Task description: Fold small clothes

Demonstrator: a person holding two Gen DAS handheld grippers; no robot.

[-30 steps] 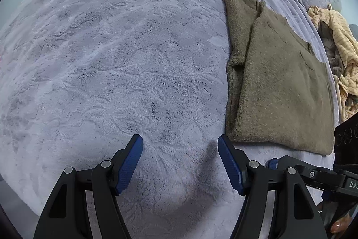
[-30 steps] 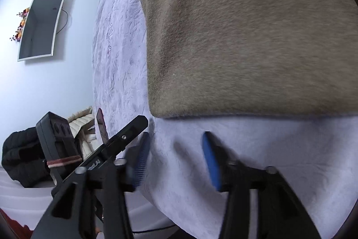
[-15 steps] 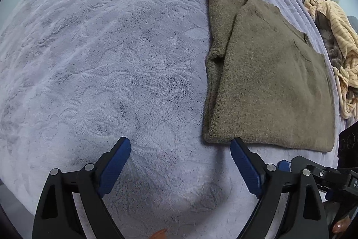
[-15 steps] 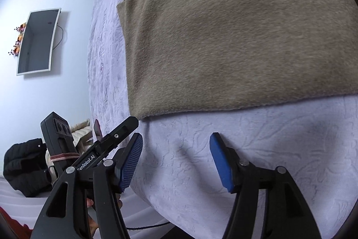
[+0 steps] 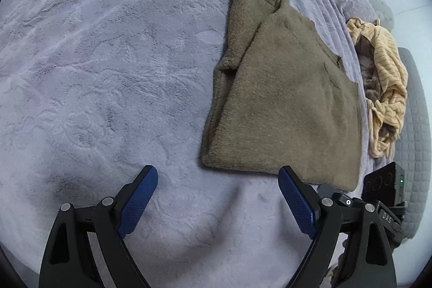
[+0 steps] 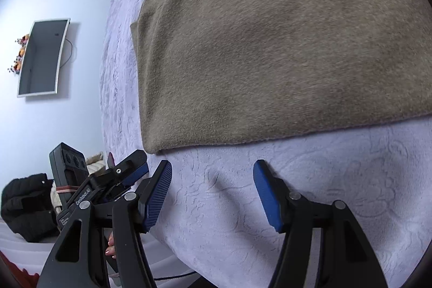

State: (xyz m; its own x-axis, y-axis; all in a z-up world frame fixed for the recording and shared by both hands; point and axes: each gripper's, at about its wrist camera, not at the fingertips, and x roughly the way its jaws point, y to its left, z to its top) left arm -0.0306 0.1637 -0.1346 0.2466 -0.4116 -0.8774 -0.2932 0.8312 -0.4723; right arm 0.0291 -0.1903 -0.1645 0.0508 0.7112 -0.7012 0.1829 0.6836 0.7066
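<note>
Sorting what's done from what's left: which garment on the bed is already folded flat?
The brown sweater, flat with a sleeve tucked under. The yellow striped garment lies crumpled at the bed's far edge.

Fuzzy matt knit sweater (image 5: pixel 286 104) on plush embossed fleece blanket (image 5: pixel 113 77); tongs' pads (image 5: pixel 139 200) ribbed rubbery, matt plastic arms.

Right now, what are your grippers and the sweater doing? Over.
Left gripper open, empty. Right gripper open, empty. Sweater part-folded, flat on blanket, untouched. Nothing in the way.
</note>
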